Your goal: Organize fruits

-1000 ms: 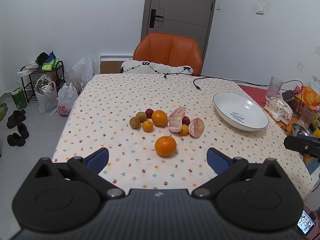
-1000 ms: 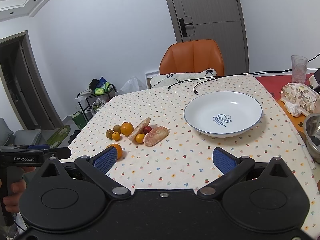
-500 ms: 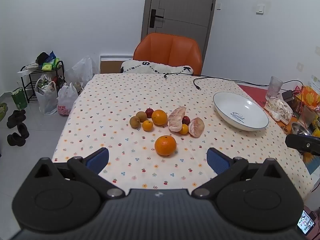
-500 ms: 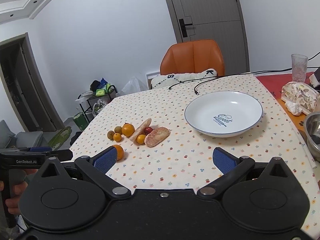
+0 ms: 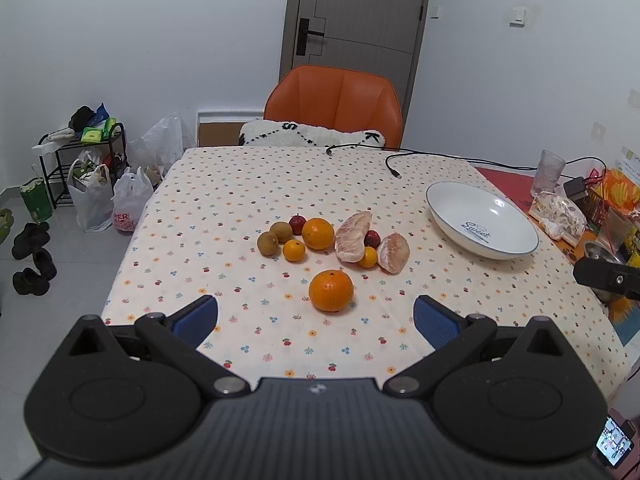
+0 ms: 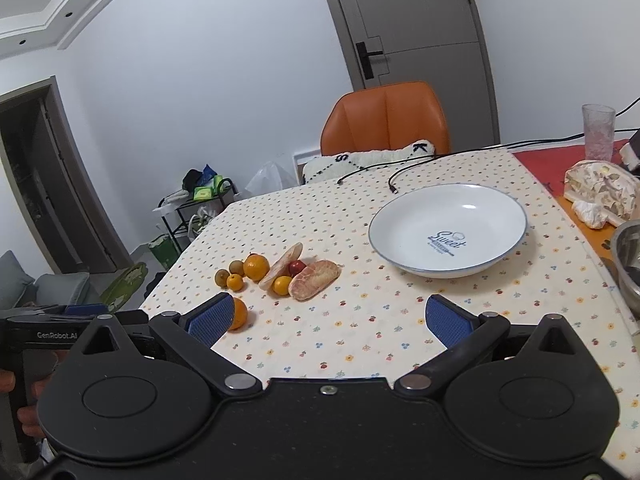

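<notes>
1. Change check: against the views from a second ago and half a second ago, no fruit has shifted and the white ceramic plate with a blue rim [image 6: 448,232] holds nothing. Only a slight drift of the right wrist view is apparent. Judgement: the task has not started; every fruit remains to be sorted.
2. Left gripper [image 5: 316,320]: blue pads spread wide apart, holding nothing, hovering over the near edge of the table [image 5: 224,184], which carries a floral-print cloth.
3. Right gripper [image 6: 328,320]: blue pads likewise wide apart and empty, aimed between the fruit cluster and the plate.
4. Fruit location: the large round orange with dimpled skin [image 5: 331,290] sits alone, nearest the left gripper. Behind it lie a second orange [image 5: 318,233], two small smooth tangerines [image 5: 294,250], two brown matte kiwis [image 5: 268,243], two small dark red fruits [image 5: 297,224] and two peeled pomelo segments with pale, fibrous flesh [image 5: 352,236].
5. Handling judgement: the pomelo segments look soft and irregular; the round fruits may roll on the cloth.
</notes>
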### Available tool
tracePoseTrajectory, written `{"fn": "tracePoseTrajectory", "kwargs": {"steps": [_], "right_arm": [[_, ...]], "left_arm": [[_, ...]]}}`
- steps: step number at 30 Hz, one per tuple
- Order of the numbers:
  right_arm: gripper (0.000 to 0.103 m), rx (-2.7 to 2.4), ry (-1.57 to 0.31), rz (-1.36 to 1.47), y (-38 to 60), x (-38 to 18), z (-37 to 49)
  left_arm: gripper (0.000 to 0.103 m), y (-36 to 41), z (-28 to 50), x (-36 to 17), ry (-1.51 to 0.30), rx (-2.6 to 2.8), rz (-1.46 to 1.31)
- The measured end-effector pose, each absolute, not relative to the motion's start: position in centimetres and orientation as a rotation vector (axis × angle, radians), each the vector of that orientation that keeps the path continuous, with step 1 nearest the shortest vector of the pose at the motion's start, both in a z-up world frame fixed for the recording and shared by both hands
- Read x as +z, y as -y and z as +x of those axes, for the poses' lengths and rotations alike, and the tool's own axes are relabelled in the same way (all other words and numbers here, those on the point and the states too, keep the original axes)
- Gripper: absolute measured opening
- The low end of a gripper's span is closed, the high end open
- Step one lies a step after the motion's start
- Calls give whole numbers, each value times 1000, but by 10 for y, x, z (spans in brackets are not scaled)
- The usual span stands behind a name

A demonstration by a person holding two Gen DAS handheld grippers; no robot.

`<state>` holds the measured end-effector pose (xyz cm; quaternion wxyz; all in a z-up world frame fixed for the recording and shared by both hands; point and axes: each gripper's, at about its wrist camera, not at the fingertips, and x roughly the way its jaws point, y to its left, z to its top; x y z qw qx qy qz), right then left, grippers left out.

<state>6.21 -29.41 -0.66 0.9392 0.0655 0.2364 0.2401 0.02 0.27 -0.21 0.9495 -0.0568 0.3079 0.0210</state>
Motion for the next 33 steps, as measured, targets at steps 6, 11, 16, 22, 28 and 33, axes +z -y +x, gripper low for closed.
{"fn": "tracePoseTrajectory", "kwargs": {"steps": [6,11,16,22,28,33], "right_arm": [[103,503,-502,149,291,-16,70],[103,523,-517,179,289,-25,79],[102,528,-516,185,285,-32,87],[99,549,-531,220,280,-40,97],[94,559,-552,226,273,-47,108],[90,560,-574,222,265,-53,120]], "left_arm": [[103,-7,7,-14,-622,48,-132],[103,-9,13,-23,-612,42,-143],[101,-9,20,-30,-599,38,-152],[101,-9,28,-38,-581,27,-173],[98,-10,40,-45,-575,29,-188],[92,-10,50,-54,-580,22,-196]]}}
